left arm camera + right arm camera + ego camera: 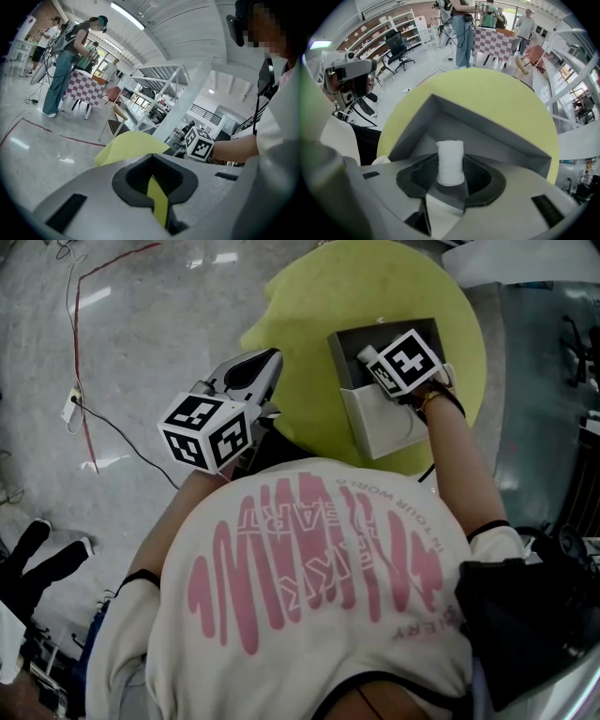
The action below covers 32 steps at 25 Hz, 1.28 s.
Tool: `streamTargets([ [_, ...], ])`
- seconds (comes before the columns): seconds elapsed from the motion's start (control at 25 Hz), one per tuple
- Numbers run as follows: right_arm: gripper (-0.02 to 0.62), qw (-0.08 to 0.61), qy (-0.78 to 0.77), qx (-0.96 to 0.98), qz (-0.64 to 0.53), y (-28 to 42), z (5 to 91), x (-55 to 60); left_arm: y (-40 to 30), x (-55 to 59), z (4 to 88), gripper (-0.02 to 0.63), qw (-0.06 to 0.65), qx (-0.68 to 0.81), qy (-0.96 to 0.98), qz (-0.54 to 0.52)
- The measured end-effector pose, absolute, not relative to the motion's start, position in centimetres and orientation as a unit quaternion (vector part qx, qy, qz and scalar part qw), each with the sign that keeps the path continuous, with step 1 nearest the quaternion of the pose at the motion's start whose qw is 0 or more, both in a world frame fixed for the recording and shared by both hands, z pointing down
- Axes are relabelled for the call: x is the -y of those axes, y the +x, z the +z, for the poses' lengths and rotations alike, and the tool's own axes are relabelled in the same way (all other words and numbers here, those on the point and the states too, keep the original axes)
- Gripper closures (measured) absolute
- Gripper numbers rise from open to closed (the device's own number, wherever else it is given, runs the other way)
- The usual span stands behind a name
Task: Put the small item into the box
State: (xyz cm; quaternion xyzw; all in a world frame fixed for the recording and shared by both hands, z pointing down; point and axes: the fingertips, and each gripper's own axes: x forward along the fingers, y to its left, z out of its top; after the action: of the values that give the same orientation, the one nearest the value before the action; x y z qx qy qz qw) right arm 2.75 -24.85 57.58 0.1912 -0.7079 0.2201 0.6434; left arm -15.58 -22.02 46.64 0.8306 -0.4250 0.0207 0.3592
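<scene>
A grey box (350,351) stands open on the round yellow-green table (309,296), its pale lid (380,423) folded toward me. My right gripper (380,367) hangs over the box's inside, shut on a small white roll (367,354). In the right gripper view the small white roll (450,161) stands upright between the dark pads of the right gripper (450,176), above the grey box (487,126). My left gripper (267,367) is held off the table's left edge. Only a thin slit shows between the left gripper (154,180) jaws, with nothing in them.
Red and black cables (84,381) run over the shiny floor left of the table. A black shoe (28,554) shows at the lower left. Far off stand people at a checkered table (494,42), chairs and white shelving (159,84).
</scene>
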Motion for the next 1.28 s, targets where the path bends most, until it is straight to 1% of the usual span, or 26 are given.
streamTargets([
  [0.8,0.409,0.646,0.201,0.701,0.226,2.8,57.7,25.0,-17.0,21.0,47.5,0.600,0.375,0.434,0.819,0.015],
  [1.28,0.377,0.635,0.213,0.708,0.224,2.8,57.8,25.1,-16.9,20.0,47.2,0.598,0.363,0.448,0.817,0.011],
])
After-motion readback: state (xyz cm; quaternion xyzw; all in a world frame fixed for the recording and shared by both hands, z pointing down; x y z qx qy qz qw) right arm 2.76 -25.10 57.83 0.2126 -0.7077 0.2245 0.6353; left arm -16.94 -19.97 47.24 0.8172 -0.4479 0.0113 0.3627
